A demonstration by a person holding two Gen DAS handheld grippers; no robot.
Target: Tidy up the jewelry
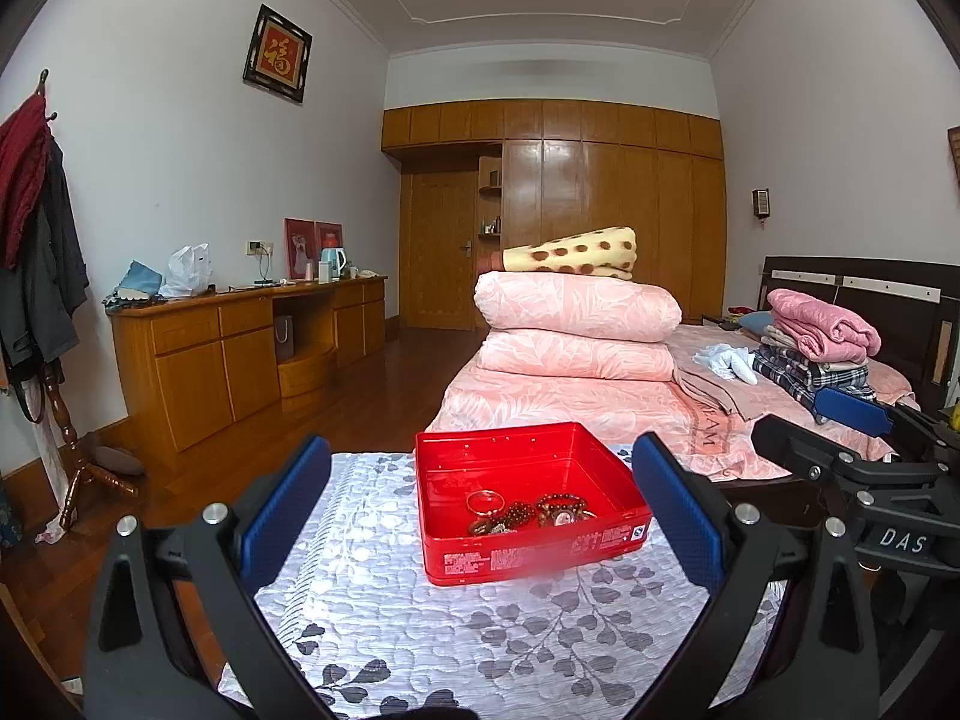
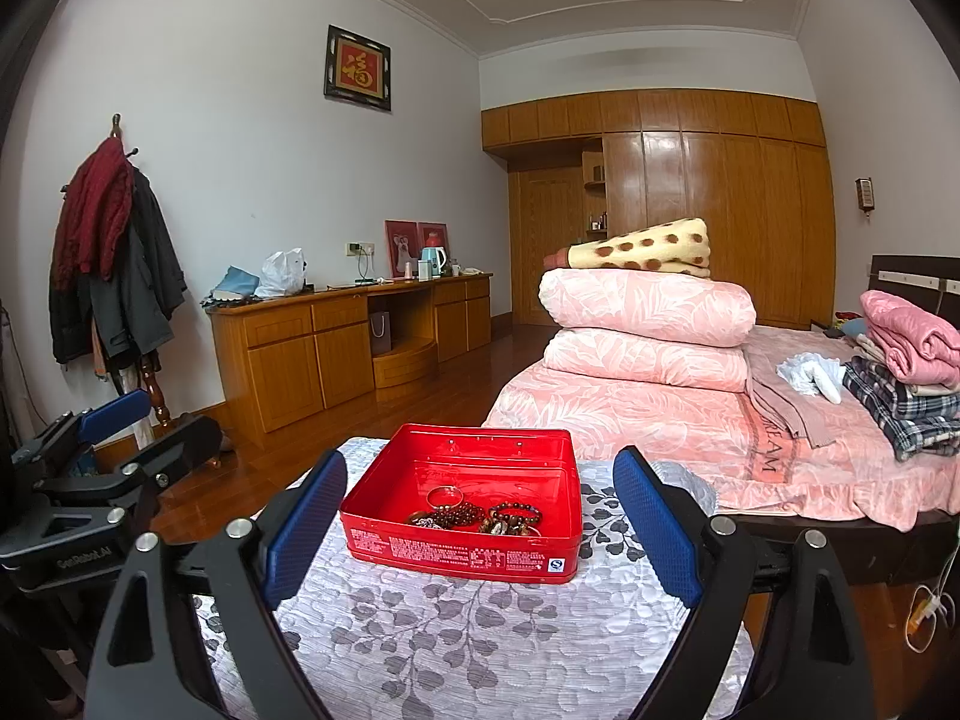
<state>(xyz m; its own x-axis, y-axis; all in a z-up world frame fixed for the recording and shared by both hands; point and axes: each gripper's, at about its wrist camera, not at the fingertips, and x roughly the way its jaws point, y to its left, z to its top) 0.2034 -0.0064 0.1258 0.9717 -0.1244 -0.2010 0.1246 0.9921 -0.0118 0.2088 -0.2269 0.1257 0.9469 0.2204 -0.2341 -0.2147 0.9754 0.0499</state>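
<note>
A red tin box (image 1: 480,564) stands on a small table with a grey leaf-pattern cloth (image 1: 420,630). Inside it lie a metal bangle (image 1: 486,502) and several brown bead bracelets (image 1: 561,509). My left gripper (image 1: 480,498) is open and empty, held back from the box, its fingers wider than the box. In the right wrist view the same box (image 2: 468,561) holds the bangle (image 2: 445,495) and bracelets (image 2: 516,517). My right gripper (image 2: 480,510) is open and empty, just before the box. Each gripper shows in the other's view, the right one (image 1: 840,432) and the left one (image 2: 120,426).
A bed (image 1: 570,408) with folded pink quilts (image 1: 576,324) and stacked clothes (image 1: 816,348) stands just behind the table. A wooden sideboard (image 1: 240,348) lines the left wall, a coat rack (image 1: 42,252) stands at the far left, and wardrobes (image 1: 600,210) fill the back wall.
</note>
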